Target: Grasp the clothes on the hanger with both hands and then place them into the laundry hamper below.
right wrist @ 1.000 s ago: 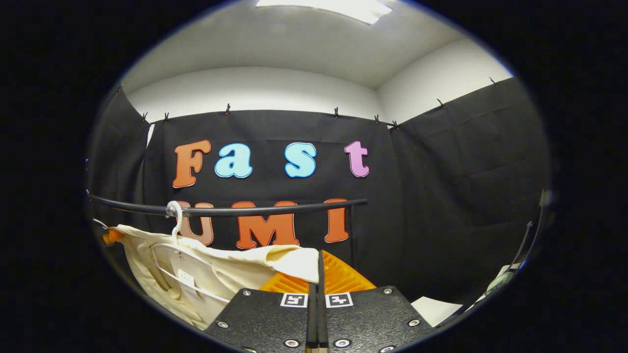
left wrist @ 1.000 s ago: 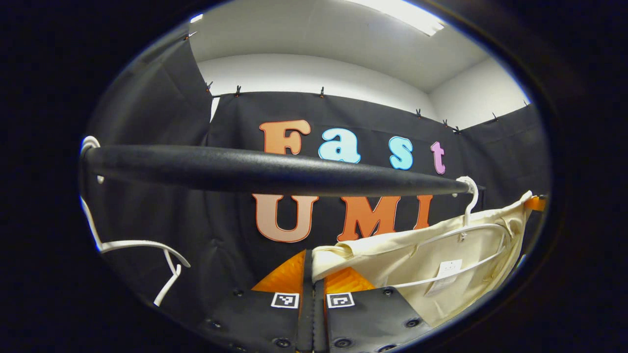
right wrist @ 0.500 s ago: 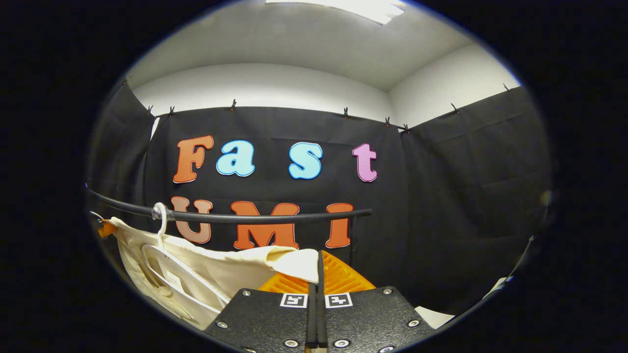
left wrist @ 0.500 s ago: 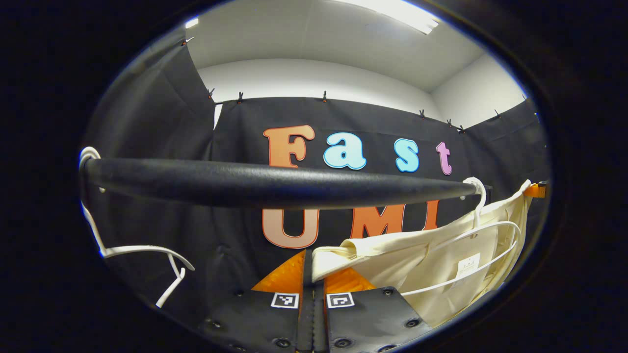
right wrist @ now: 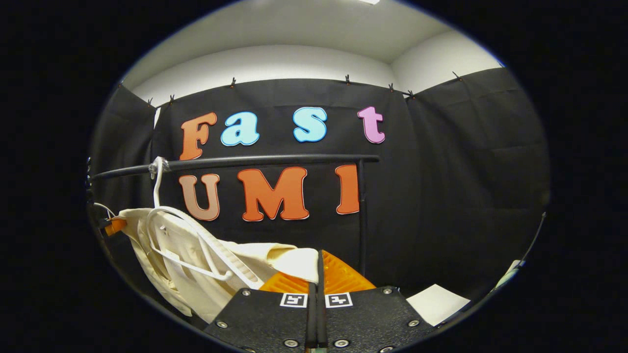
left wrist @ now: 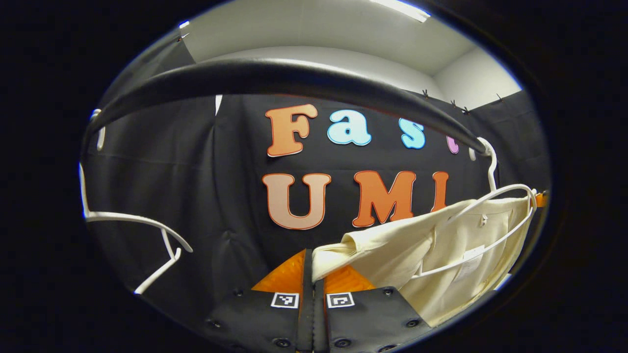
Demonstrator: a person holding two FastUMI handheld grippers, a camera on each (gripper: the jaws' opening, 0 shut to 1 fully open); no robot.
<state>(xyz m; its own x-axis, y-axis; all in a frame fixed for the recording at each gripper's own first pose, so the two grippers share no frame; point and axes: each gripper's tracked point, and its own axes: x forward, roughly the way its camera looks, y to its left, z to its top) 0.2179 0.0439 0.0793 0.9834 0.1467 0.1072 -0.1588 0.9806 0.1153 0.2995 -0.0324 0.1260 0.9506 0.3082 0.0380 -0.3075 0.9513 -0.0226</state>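
A cream garment [left wrist: 441,255] hangs on a white hanger [left wrist: 495,196] hooked over the black rail [left wrist: 274,78], which arcs across the top of the left gripper view. My left gripper [left wrist: 313,267] is shut on one edge of the cloth. In the right gripper view the same garment [right wrist: 196,255] sags from its hanger [right wrist: 162,215] below the rail [right wrist: 235,162], and one hanger arm pokes out of the cloth. My right gripper [right wrist: 318,268] is shut on the cloth's other edge. The garment stretches between both grippers.
An empty white hanger [left wrist: 132,220] hangs at the rail's left end in the left gripper view. The rail's upright post [right wrist: 362,215] stands just behind my right gripper. A white sheet [right wrist: 436,304] lies low on the right.
Both grippers have dropped, so the rail now sits higher in both views. The garment has come down with them and the hanger has tilted, one arm slipping out of the cloth.
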